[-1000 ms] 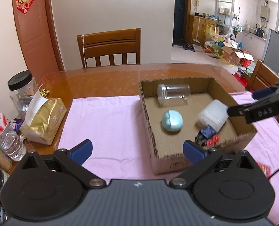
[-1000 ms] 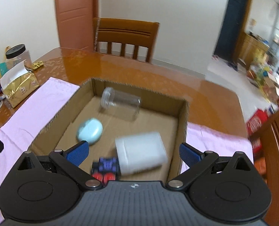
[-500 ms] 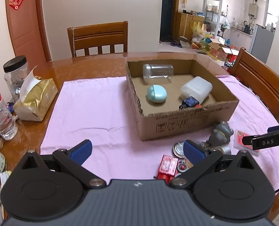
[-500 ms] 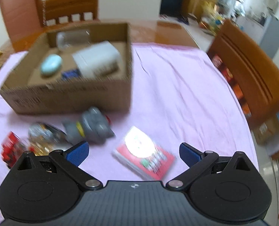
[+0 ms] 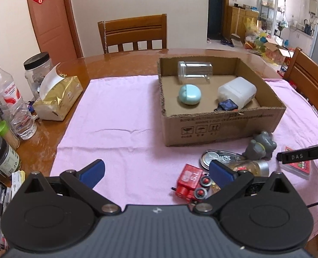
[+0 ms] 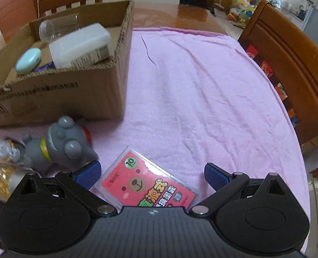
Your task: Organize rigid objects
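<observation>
A cardboard box [image 5: 223,126] [image 6: 51,99] on the pink cloth holds a clear jar [image 5: 194,72], a teal case [image 5: 189,94], a white container [image 5: 237,91] [image 6: 81,45] and a dark cube [image 5: 227,105]. In front of it lie a grey toy [image 5: 261,146] [image 6: 60,146], a red toy train [image 5: 191,182], a metal lid [image 5: 219,157], a small bottle [image 5: 251,166] and a red card pack [image 6: 146,187]. My left gripper [image 5: 156,171] is open above the cloth, near the train. My right gripper [image 6: 152,171] is open, straddling the card pack just above it.
At the table's left edge stand a gold tissue pack [image 5: 55,99], a water bottle [image 5: 10,101] and jars [image 5: 35,71]. Wooden chairs stand behind [image 5: 135,32] and to the right [image 6: 288,60]. Pink cloth [image 6: 202,90] stretches right of the box.
Both grippers pulled back from the box toward the table's front edge. The white container now lies in the box, and the right gripper has come down over the red card pack.
</observation>
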A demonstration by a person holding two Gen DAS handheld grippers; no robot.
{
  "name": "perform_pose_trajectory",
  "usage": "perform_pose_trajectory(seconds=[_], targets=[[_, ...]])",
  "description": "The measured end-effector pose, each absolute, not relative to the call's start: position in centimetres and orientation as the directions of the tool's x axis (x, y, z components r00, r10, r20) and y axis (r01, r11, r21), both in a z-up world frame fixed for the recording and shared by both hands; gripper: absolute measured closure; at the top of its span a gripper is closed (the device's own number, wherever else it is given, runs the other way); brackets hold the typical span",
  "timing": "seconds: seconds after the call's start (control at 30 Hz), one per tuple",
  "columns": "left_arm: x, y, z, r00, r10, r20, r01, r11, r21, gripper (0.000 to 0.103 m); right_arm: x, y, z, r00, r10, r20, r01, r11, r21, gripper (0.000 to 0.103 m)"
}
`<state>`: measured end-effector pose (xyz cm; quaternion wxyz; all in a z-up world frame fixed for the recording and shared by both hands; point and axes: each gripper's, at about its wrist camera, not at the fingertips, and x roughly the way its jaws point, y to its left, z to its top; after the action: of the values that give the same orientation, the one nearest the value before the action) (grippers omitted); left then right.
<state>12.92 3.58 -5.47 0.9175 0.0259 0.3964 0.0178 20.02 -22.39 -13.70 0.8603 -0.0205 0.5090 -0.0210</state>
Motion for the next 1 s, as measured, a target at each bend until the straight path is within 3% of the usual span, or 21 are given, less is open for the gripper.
perform_pose_trajectory(seconds=[0.27, 0.63, 1.0], targets=[[12.6, 0.8, -6.7, 0.65, 0.019, -0.759, 0.074, 0.993, 0.088, 0.001, 17.4, -24.5, -13.9, 0.459, -0.011, -0.889, -0.018, 1.0, -0.022, 0.0], [11.7, -0.7, -11.5, 0.553, -0.116, -0.825, 0.228, 0.973, 0.017, 0.001, 15.2, -25.2, -14.0, 0.495, 0.019, -0.869, -0.071, 0.997, -0.019, 0.0], [12.2, -3.0, -14.2, 0.53, -0.092, -0.843, 0.18, 0.984, 0.006, 0.001, 14.8, -25.3, -13.9, 0.5, 0.045, -0.865, -0.121, 0.993, -0.018, 0.0]])
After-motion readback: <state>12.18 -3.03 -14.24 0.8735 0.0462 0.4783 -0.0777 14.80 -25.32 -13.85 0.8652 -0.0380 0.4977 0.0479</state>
